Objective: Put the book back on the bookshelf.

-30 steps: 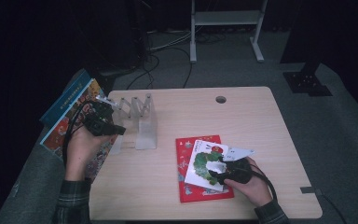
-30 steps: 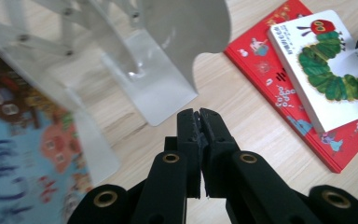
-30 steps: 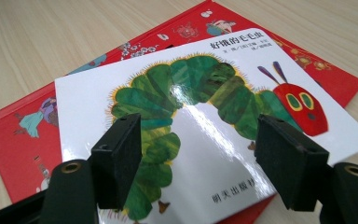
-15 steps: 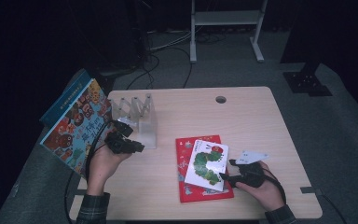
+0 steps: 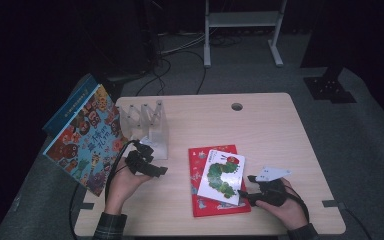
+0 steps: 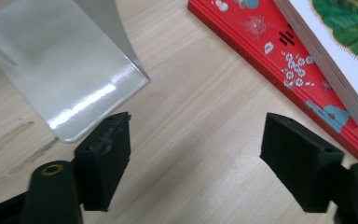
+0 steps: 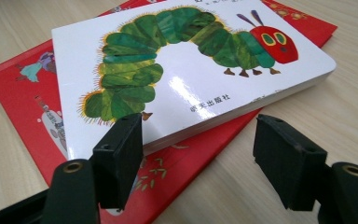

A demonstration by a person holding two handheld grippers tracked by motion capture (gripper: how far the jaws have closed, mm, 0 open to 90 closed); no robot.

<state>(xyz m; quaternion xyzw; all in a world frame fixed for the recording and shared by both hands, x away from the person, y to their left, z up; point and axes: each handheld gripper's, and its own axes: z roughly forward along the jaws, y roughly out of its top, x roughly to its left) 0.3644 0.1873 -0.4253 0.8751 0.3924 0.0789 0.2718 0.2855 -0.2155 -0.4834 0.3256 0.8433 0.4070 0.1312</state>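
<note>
A white caterpillar book (image 5: 221, 172) lies on a red book (image 5: 200, 205) near the table's front. My right gripper (image 5: 245, 192) rests just right of them; in the right gripper view its jaws (image 7: 198, 154) stand apart at the white book's (image 7: 191, 70) near edge, pressing nothing. My left gripper (image 5: 157, 170) is low over the table between a clear acrylic rack (image 5: 147, 122) and the red book. Its jaws (image 6: 196, 158) have just been opening, with bare wood between them. A colourful picture book (image 5: 82, 137) leans off the table's left edge.
A blue book (image 5: 72, 102) stands behind the colourful one. The wooden table (image 5: 260, 130) has a cable hole (image 5: 237, 106) at the back. The rack's clear base (image 6: 65, 70) is just ahead of my left jaw. A white stand (image 5: 242, 20) and cables sit on the floor beyond.
My left hand came down from the colourful book to the table in front of the rack, and its jaws opened. My right hand slid a little right, off the white book.
</note>
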